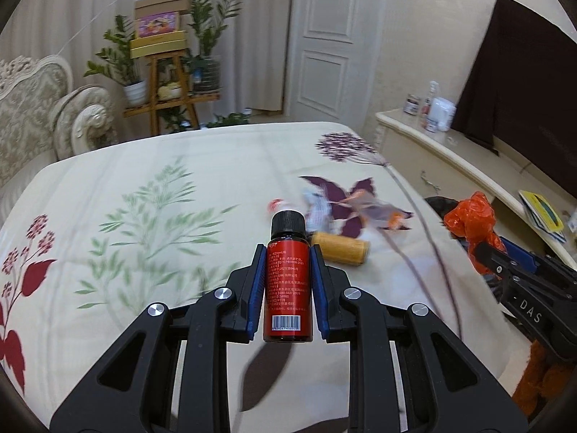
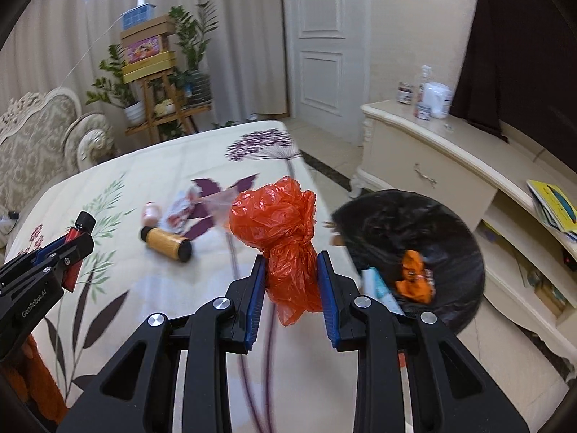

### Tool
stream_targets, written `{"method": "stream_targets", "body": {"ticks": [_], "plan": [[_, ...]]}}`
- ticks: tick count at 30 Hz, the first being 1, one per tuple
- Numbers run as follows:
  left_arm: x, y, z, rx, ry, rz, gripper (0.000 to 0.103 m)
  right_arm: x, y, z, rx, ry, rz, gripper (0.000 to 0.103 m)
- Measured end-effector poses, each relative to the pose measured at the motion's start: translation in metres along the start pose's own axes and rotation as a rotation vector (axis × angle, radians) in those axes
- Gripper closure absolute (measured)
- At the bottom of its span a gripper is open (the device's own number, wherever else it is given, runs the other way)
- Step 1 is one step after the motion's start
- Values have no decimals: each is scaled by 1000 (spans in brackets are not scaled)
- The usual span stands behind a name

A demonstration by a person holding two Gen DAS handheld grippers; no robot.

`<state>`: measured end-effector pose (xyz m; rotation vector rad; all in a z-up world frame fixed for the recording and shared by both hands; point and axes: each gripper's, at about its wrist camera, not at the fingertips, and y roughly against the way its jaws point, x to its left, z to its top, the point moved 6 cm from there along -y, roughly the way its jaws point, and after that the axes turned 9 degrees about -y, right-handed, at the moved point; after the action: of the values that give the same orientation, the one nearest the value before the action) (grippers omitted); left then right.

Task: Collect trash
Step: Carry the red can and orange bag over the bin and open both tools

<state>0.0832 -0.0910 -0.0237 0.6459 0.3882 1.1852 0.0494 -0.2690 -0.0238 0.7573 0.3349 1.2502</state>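
My left gripper (image 1: 287,257) is shut on a small red bottle (image 1: 287,288) with a black cap, held above the bed; it also shows at the left of the right wrist view (image 2: 77,240). My right gripper (image 2: 291,263) is shut on a knotted orange plastic bag (image 2: 277,216), near the bed's right edge; the bag also shows in the left wrist view (image 1: 468,218). A black-lined trash bin (image 2: 450,223) stands on the floor right of the bed, with wrappers inside. On the bed lie a yellow bottle (image 2: 166,243), a crumpled wrapper (image 2: 180,209) and a small pink item (image 2: 149,211).
The floral bedspread (image 1: 144,216) covers the bed. A cream cabinet (image 2: 432,158) with bottles and a dark TV stands at the right. A sofa (image 1: 36,115), a plant stand with boxes (image 1: 162,54) and a white door (image 1: 324,36) are behind the bed.
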Motion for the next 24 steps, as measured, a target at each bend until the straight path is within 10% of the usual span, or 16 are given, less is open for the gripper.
{"method": "stream_targets", "body": {"ticks": [24], "plan": [[-149, -59, 55, -18, -164, -156, 80, -116, -18, 35, -43, -158, -131, 74]]}}
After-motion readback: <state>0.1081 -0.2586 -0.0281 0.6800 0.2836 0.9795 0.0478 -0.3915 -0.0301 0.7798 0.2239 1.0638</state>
